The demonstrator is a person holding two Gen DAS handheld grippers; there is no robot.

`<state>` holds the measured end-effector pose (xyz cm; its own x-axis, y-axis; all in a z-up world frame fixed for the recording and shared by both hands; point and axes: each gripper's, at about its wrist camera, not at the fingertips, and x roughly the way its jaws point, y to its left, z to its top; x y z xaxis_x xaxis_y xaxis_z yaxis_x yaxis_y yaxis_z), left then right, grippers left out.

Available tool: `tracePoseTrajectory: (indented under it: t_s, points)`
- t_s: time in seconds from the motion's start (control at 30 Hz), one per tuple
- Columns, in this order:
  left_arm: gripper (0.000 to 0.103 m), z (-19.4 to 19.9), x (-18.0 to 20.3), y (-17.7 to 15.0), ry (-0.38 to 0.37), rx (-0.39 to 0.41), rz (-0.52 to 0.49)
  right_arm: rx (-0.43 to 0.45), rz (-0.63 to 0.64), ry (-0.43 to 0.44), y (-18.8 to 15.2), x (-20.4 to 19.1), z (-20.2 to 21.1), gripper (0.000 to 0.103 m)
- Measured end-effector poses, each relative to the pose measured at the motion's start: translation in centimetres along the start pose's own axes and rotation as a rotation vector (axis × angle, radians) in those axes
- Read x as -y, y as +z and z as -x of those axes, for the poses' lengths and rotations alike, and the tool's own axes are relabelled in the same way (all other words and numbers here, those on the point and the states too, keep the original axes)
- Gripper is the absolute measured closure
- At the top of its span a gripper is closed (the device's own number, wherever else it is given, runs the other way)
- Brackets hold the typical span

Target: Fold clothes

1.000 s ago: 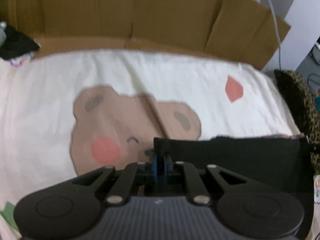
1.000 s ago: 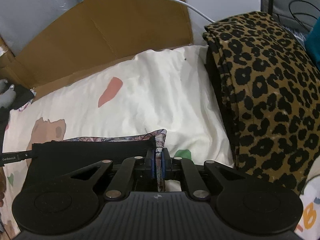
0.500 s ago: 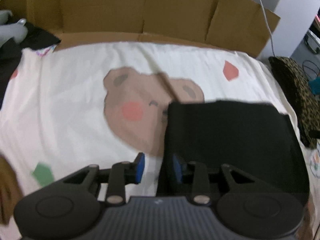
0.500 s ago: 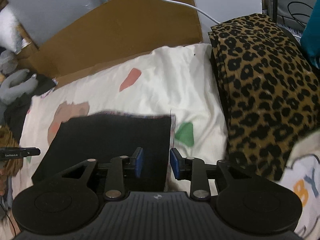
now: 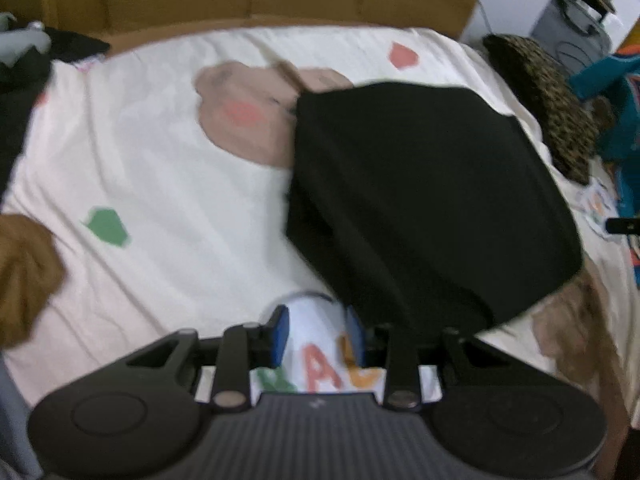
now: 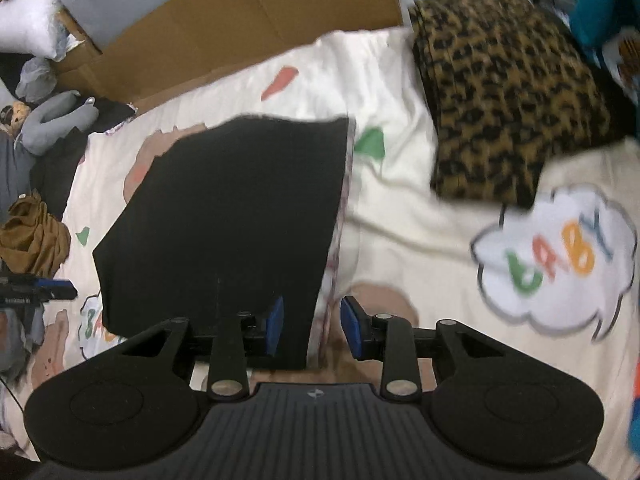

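Both grippers tilt steeply down over the bed sheet: left gripper spread, nothing between; right gripper still opening, nothing pinched. Black garment lies folded flat ahead, its near-right corner at the right gripper. A second ago both were pinched on its edge; released since.

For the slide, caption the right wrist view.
Right hand-held gripper opening, folded black garment lying on the bear-print bedsheet.

Left hand-held gripper agape; right hand-held gripper opening, both tilted down.
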<state>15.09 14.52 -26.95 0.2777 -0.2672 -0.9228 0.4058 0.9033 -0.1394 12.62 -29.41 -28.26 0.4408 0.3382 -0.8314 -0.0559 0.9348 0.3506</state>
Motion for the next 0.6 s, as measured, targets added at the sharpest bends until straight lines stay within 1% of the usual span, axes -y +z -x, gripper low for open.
tracePoseTrajectory:
  t_s: [0.03,0.1,0.2,0.37,0.43,0.57,0.6]
  points:
    - [0.068,-0.3,0.2,-0.3,-0.025,-0.010,0.002,-0.005,-0.009,-0.006,-0.4,0.0,-0.2,0.064]
    - [0.068,-0.9,0.4,-0.4,-0.021,-0.014,-0.004,-0.026,-0.008,-0.014,-0.9,-0.1,-0.9,0.064]
    - [0.067,-1.9,0.7,-0.6,-0.027,-0.029,0.001,-0.057,0.047,-0.031,-1.4,-0.8,-2.2,0.064]
    - [0.067,-3.7,0.9,-1.5,-0.039,-0.079,0.000,-0.118,0.065,-0.002,-1.7,-1.2,-3.8,0.064]
    - [0.068,-4.1,1.0,-1.7,-0.050,-0.083,0.012,-0.130,0.073,-0.003,-1.7,-1.3,-4.1,0.063]
    - [0.071,-4.6,1.3,-1.7,-0.096,-0.081,0.028,-0.143,0.075,-0.003,-1.4,-1.5,-4.9,0.062]
    - [0.074,-4.6,1.6,-1.8,-0.105,-0.082,0.018,-0.145,0.079,-0.004,-1.4,-1.6,-5.1,0.063]
